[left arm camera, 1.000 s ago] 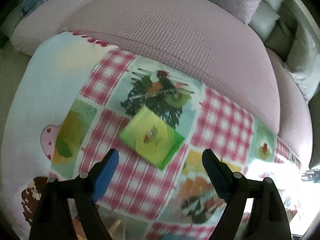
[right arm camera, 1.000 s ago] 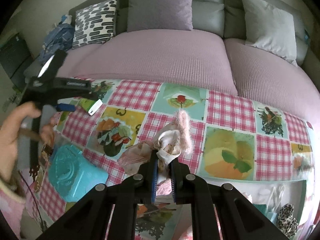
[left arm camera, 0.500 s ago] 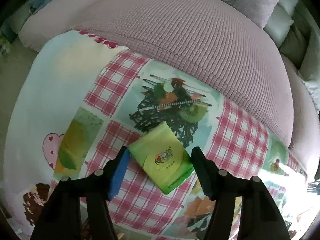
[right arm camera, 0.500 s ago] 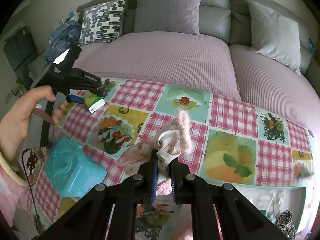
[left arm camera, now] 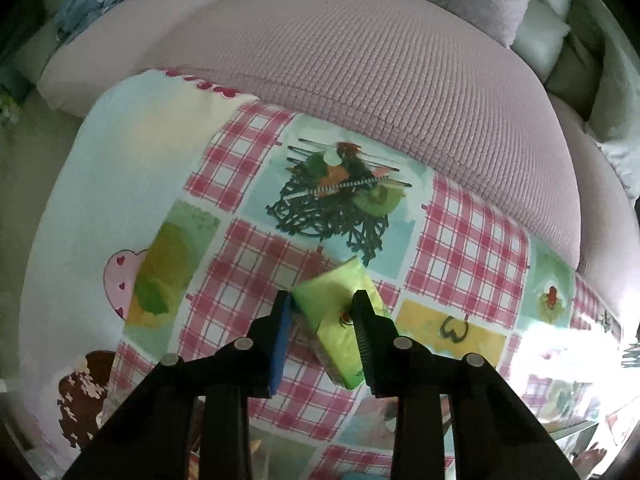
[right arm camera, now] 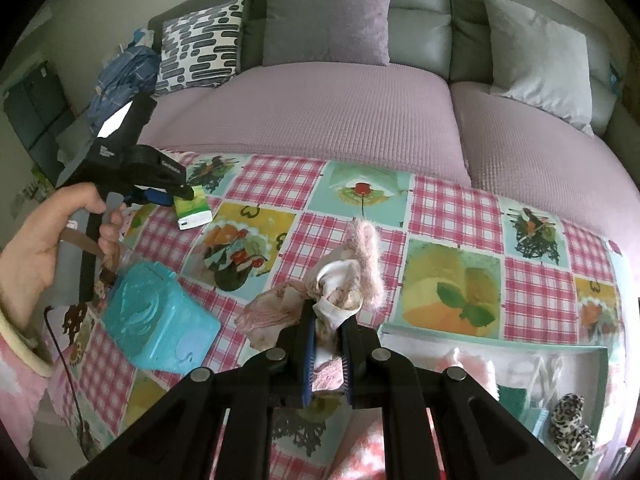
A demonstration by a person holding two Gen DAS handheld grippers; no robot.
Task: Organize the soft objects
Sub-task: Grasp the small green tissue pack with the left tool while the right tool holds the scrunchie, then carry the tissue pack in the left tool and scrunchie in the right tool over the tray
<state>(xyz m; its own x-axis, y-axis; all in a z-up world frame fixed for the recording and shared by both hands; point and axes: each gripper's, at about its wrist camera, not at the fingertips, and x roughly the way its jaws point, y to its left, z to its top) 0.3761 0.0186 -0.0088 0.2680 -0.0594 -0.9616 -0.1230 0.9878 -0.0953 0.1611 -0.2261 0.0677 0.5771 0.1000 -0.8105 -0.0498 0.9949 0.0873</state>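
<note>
Item: green tissue pack, soft, flat, oblong. Location: on the patchwork-print cloth over the tabletop, far-left part of it as my right wrist view shows, just short of the mauve sofa seat.

Relation to my left gripper: the pack sits directly between the jaws. Its long axis runs from far-left to near-right, skewed to the line of my fingers, so the jaws bear on its two long sides at a slant. The jaws are narrowed onto it; from my left wrist view I judge they pinch it, though whether the pack is lifted or resting on the cloth I cannot tell.

Item: bundle of pale pink and cream fabric, with a fuzzy pink strip standing up from it. Held by my right gripper, jaws pressed together on its near end, middle of the cloth.

Also present: teal box, near-left; a tray, near-right, holding a leopard-print item.

Judgement: the left gripper is the nearer to the pack.
</note>
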